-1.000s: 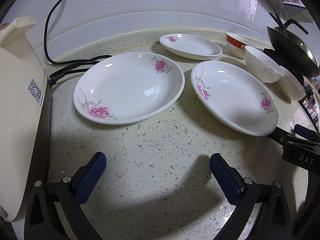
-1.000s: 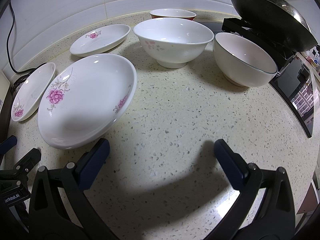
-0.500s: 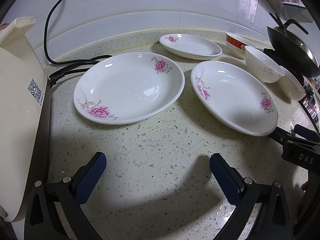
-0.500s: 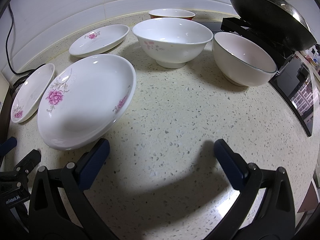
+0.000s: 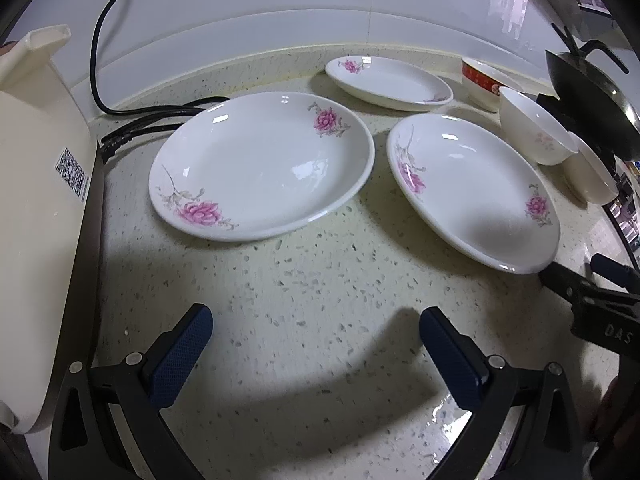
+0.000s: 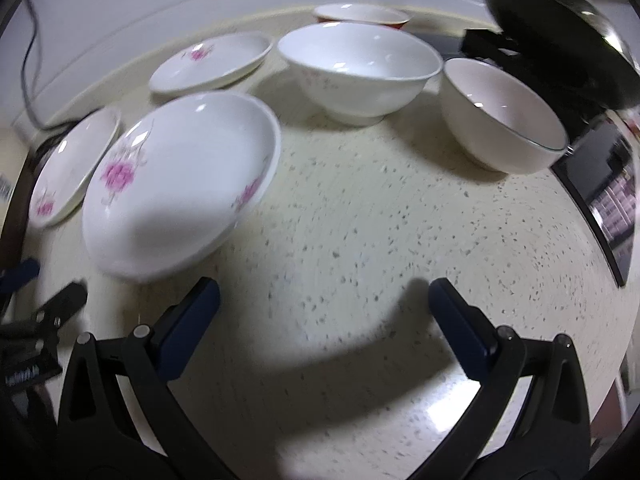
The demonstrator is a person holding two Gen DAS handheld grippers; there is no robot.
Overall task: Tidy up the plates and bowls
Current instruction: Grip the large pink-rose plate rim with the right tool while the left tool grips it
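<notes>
Both tongs are wide apart and hold nothing. The left tongs (image 5: pixel 316 344) have a big plate (image 5: pixel 262 166) ahead. The right tongs (image 6: pixel 324 316) have two bowls (image 6: pixel 360 72) ahead.

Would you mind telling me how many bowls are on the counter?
3: a red-banded bowl at the back, a wide white bowl before it, and a deeper bowl beside the wok.

A pale speckled stone desk (image 5: pixel 320 280) runs back to a glossy white tiled wall (image 5: pixel 280 20). A black cable (image 5: pixel 108 40) hangs down that wall. A cream appliance (image 5: pixel 36 200) stands at the left; a dark wok (image 6: pixel 560 32) sits at the right.
</notes>
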